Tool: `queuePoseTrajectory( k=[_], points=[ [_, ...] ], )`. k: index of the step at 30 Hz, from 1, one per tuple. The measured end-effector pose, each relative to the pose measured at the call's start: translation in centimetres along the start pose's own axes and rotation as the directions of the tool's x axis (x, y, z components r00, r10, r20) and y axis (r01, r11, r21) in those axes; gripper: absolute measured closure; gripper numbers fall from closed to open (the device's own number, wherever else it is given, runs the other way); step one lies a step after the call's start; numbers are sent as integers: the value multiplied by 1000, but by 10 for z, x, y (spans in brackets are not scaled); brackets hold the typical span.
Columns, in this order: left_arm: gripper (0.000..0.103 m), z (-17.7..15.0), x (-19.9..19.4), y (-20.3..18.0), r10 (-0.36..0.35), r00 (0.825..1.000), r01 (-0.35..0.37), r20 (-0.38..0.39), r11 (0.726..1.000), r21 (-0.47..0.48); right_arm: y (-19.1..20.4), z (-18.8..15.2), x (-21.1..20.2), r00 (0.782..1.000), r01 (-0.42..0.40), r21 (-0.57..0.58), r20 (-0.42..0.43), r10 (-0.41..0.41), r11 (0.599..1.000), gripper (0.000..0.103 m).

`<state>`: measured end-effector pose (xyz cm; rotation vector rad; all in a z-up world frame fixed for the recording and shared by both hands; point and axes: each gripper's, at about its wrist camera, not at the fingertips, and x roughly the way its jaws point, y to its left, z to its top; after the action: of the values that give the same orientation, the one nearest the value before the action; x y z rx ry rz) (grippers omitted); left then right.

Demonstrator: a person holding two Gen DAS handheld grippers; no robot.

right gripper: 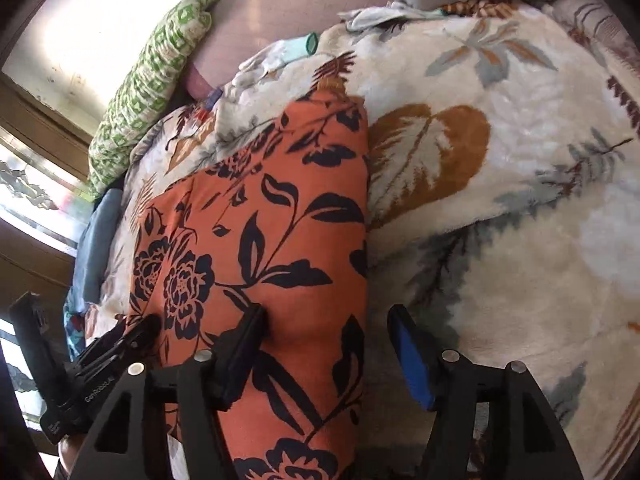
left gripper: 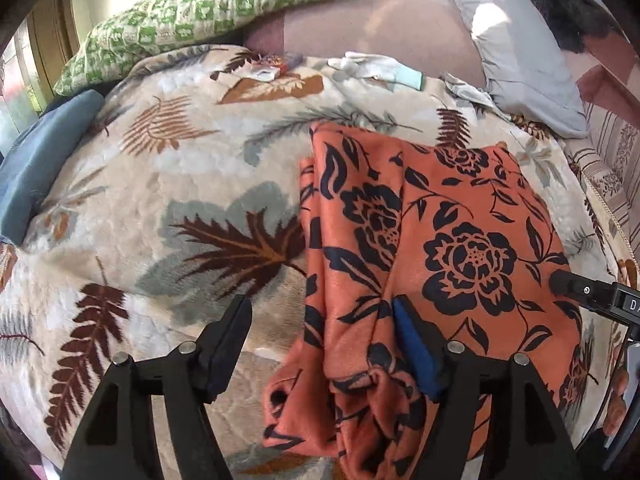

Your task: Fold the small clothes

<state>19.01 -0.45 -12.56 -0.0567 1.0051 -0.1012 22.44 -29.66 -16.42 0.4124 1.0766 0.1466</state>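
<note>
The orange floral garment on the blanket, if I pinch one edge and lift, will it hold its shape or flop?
Probably flop: the orange floral garment already bunches into soft folds near its lower edge. It looks thin and light, so it should lift easily. On the plush leaf-print blanket it would likely drag and wrinkle rather than slide if pushed.

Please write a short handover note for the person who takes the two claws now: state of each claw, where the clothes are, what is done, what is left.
Left claw: open, nothing gripped; the bunched near-left edge of the orange cloth with black flower print lies between its fingers.
Right claw: open, nothing gripped, straddling the cloth's right edge.
The cloth lies in layers, folded lengthwise it seems, on the cream plush blanket with leaf pattern. Its near end is still crumpled.
Small pale garments wait at the blanket's far edge.
Left to do: smooth the near end, probably fold once more, then take the pale pieces.
</note>
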Motion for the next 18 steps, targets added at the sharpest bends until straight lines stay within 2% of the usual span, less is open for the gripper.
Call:
queuePoseTrajectory(
  k=[2, 4, 7, 8, 9, 10, 11, 12, 13, 14, 16, 18],
  points=[
    [31, 2, -21, 7, -27, 999, 28, 36, 1000, -15, 10, 2, -23, 998, 19, -37, 64, -16, 999, 36],
    [31, 4, -41, 11, -92, 993, 94, 78, 995, -15, 24, -1, -47, 992, -73, -54, 99, 78, 996, 36],
    [30, -13, -51, 1, -156, 983, 153, 92, 987, 44, 40, -15, -54, 975, -204, -63, 72, 209, 977, 34],
    [29, -21, -42, -5, -138, 988, 134, 69, 988, 71, 42, -22, -43, 976, -214, -56, 38, 216, 975, 31],
    [29, -28, -24, -9, -76, 997, 74, 11, 994, 82, 38, -29, -24, 979, -201, -40, -28, 200, 979, 30],
    [28, -37, 3, -10, 8, 996, 0, -94, 996, 85, 32, -36, -4, 979, -186, -15, -90, 184, 982, 30],
    [27, -44, 20, -4, -6, 987, 14, -162, 999, 43, 28, -40, 3, 977, -185, 7, -102, 185, 983, 30],
    [27, -45, 14, 4, -36, 991, 33, -132, 999, -23, 31, -40, -5, 979, -186, 5, -82, 185, 983, 30],
    [27, -43, 3, 7, -36, 992, 31, -118, 998, -46, 40, -39, -16, 985, -159, -25, -74, 157, 987, 30],
    [27, -40, -9, 5, -23, 995, 19, -102, 999, -34, 50, -39, -28, 993, -112, -81, -51, 108, 990, 30],
    [26, -36, -39, -5, 4, 1000, -4, -17, 999, 36, 68, -42, -56, 999, 12, -188, 36, -5, 982, 29],
    [11, -38, -68, -14, 54, 997, -59, 58, 994, 93, 75, -49, -81, 989, 120, -215, 111, -97, 969, 27]
  ],
)
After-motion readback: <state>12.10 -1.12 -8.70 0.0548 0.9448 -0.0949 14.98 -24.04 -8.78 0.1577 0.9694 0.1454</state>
